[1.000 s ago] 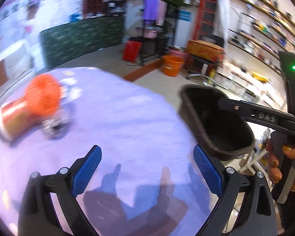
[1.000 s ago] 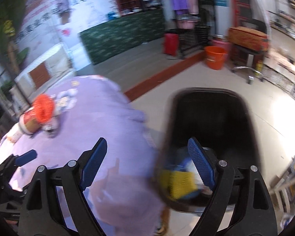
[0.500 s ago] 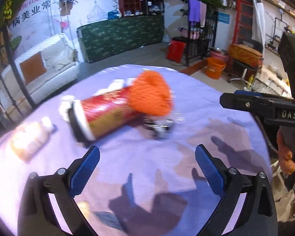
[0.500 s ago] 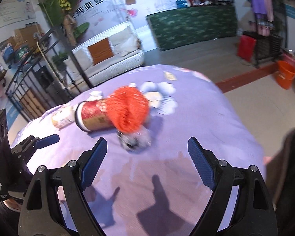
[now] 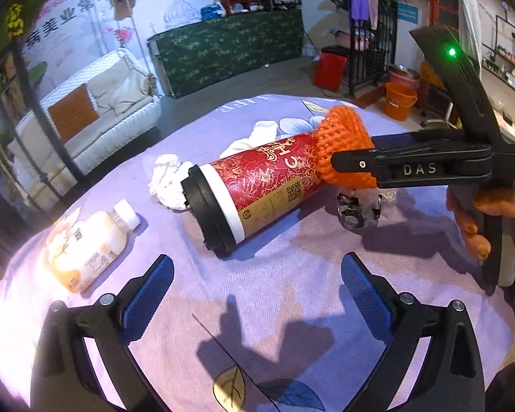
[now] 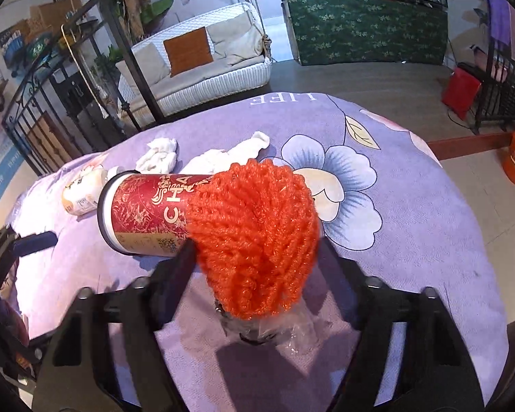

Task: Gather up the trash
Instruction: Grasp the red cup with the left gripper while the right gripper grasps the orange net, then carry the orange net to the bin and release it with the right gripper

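Both views sharp, no motion blur. Strong fisheye bending toward edges, black vignette in corners. Warm indoor light — hard dark shadows of tongs (image 5: 255, 297) fall on purple worktop cloth (image 5: 292, 274) at lower centre. Bleached glare at lower left of left view. Orange net (image 6: 257, 237) oversaturated, detail lost — background slightly soft.

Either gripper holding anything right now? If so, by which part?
Left gripper: open, holds nothing. Right gripper: jaws closing around the orange foam net, low on its near end; a firm grip cannot be told.
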A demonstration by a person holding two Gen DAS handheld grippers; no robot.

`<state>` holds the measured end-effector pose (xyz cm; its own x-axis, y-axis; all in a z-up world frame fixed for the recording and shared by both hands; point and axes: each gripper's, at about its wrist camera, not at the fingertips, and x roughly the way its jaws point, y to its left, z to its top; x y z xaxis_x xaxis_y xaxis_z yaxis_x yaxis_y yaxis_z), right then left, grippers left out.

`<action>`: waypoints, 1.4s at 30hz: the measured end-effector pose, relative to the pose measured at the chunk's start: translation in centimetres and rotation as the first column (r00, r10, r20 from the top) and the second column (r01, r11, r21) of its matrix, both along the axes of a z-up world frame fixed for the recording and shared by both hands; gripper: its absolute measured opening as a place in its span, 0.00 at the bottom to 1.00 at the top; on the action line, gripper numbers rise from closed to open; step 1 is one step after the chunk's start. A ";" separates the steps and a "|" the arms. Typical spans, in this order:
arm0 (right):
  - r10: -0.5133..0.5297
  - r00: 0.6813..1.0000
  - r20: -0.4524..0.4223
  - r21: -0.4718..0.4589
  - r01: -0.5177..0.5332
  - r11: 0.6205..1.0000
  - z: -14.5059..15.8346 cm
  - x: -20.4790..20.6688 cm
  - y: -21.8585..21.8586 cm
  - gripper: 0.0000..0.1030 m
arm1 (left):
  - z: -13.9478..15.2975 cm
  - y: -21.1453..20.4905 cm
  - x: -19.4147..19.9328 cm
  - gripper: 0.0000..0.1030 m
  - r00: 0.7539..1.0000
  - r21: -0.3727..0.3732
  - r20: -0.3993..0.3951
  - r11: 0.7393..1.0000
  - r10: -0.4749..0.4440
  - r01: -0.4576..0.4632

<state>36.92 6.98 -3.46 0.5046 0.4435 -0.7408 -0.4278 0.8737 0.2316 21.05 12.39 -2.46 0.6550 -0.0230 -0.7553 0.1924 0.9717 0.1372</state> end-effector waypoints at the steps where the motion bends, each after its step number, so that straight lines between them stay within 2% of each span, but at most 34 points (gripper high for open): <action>1: 0.002 1.000 -0.002 -0.007 -0.002 1.000 0.0 0.0 -0.1 0.43 | -0.1 0.0 0.4 0.93 1.000 0.011 -0.007 1.000 -0.009 0.009; 3: -0.001 1.000 0.003 -0.004 0.001 1.000 0.1 -0.1 -0.6 0.29 | -0.1 -0.4 1.6 0.93 0.999 0.065 -0.020 0.997 -0.038 0.039; 5: -0.005 1.000 0.004 0.030 0.005 1.000 0.6 -0.6 -1.4 0.26 | 0.0 -1.0 2.6 0.93 0.997 0.122 -0.027 0.990 -0.071 0.074; 10: -0.019 0.999 0.039 0.091 0.015 0.996 2.6 -2.0 -3.5 0.26 | -0.3 -2.6 5.8 0.93 0.975 0.229 -0.136 0.952 -0.176 0.204; 15: -0.036 0.999 0.039 0.139 0.030 0.990 3.8 -3.4 -6.2 0.26 | -1.5 -4.6 7.8 0.93 0.938 0.369 -0.223 0.868 -0.266 0.333; 21: -0.054 0.998 0.014 0.158 0.051 0.986 3.4 -5.0 -8.0 0.26 | -3.4 -6.9 10.0 0.91 0.889 0.456 -0.346 0.774 -0.301 0.439; 25: -0.080 0.997 -0.017 0.167 0.081 0.983 2.6 -5.7 -9.5 0.26 | -5.0 -7.9 10.6 0.80 0.878 0.511 -0.377 0.725 -0.295 0.462; 27: -0.095 0.995 -0.024 0.162 0.098 0.982 2.2 -6.1 -10.2 0.26 | -5.5 -8.4 10.4 0.79 0.881 0.533 -0.370 0.709 -0.296 0.462; 31: -0.114 0.993 -0.023 0.160 0.116 0.980 1.9 -6.5 -11.0 0.26 | -5.0 -8.5 9.8 0.75 0.895 0.531 -0.333 0.725 -0.297 0.439; 35: -0.133 0.991 -0.032 0.184 0.136 0.973 1.7 -7.0 -11.7 0.26 | -4.5 -8.2 7.9 0.73 0.920 0.518 -0.260 0.762 -0.294 0.389; 37: -0.138 0.990 -0.027 0.184 0.141 0.973 1.7 -7.4 -12.0 0.26 | -3.9 -7.9 6.5 0.73 0.936 0.521 -0.198 0.777 -0.292 0.353; 42: -0.153 0.988 -0.028 0.201 0.155 0.967 1.9 -8.3 -12.8 0.26 | -1.6 -6.6 3.2 0.72 0.973 0.487 -0.031 0.847 -0.230 0.215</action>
<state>28.60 -5.79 -1.54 0.5702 0.5023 -0.6500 -0.2878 0.8633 0.4147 24.29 5.83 -4.03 0.6970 0.1926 -0.6908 0.3844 0.7128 0.5866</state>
